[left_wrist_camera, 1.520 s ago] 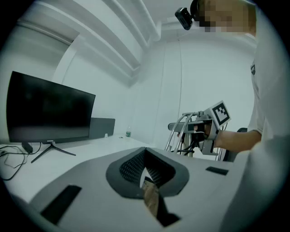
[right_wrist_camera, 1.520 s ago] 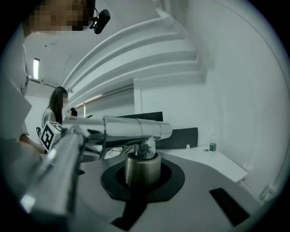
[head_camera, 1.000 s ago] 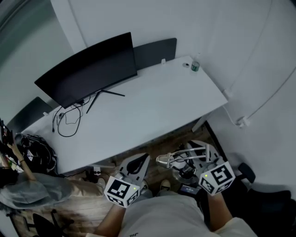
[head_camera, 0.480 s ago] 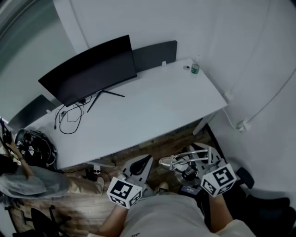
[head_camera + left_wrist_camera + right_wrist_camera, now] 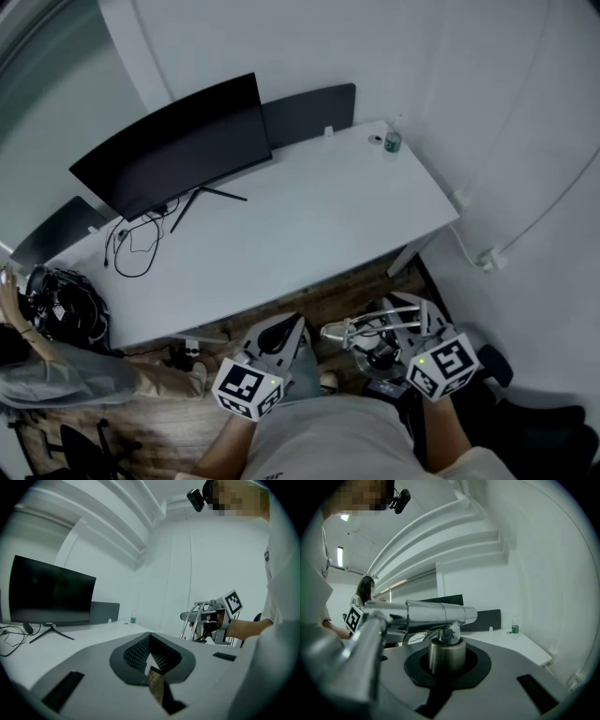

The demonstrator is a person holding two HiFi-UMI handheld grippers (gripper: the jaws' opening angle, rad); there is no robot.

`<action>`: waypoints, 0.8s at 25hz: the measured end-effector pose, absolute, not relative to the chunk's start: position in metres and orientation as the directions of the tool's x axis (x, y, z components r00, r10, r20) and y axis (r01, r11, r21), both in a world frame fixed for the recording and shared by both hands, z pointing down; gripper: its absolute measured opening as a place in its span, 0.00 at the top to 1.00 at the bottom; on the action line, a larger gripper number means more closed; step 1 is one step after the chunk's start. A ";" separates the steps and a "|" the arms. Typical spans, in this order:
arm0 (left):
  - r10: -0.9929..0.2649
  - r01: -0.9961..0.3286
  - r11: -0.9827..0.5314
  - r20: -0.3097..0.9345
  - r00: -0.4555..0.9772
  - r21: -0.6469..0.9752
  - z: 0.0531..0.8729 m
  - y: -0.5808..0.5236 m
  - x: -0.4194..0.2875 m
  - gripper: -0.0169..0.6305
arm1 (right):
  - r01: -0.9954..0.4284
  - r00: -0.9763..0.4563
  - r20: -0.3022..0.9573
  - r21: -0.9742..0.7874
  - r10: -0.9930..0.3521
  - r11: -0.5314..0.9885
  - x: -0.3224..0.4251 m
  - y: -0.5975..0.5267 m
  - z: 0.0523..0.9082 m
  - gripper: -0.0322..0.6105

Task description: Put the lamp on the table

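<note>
1. Lamp (image 5: 373, 330), a chrome desk model, is held low in front of the table (image 5: 309, 220), over the wooden floor and below the tabletop's near edge.
2. The right gripper (image 5: 401, 328) is clamped on the lamp's short upright post. The left gripper (image 5: 277, 336) has its jaws together on nothing.
3. Likely risks: the lamp's long arm juts sideways and could catch the table edge on the way up. The smooth metal post could also twist between the pads.
</note>
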State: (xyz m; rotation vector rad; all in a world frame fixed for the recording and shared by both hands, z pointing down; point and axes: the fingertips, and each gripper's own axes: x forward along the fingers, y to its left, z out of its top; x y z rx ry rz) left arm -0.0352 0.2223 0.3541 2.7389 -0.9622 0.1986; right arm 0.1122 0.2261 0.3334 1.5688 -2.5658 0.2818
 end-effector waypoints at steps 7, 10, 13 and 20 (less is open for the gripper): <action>-0.572 -0.601 -0.780 0.187 0.798 0.177 0.355 0.178 -0.028 0.97 | -0.905 -0.426 0.207 -0.093 -0.881 0.415 0.121 0.190 0.334 0.90; -0.559 -0.587 -0.790 0.183 0.809 0.179 0.356 0.154 -0.025 0.97 | -0.913 -0.407 0.211 -0.089 -0.889 0.398 0.125 0.168 0.335 0.90; -0.548 -0.575 -0.797 0.177 0.817 0.185 0.356 0.127 -0.020 0.97 | -0.921 -0.390 0.213 -0.083 -0.896 0.381 0.129 0.142 0.335 0.90; -0.550 -0.577 -0.788 0.177 0.816 0.216 0.365 0.053 -0.025 0.97 | -0.931 -0.363 0.217 -0.100 -0.906 0.350 0.130 0.081 0.336 0.90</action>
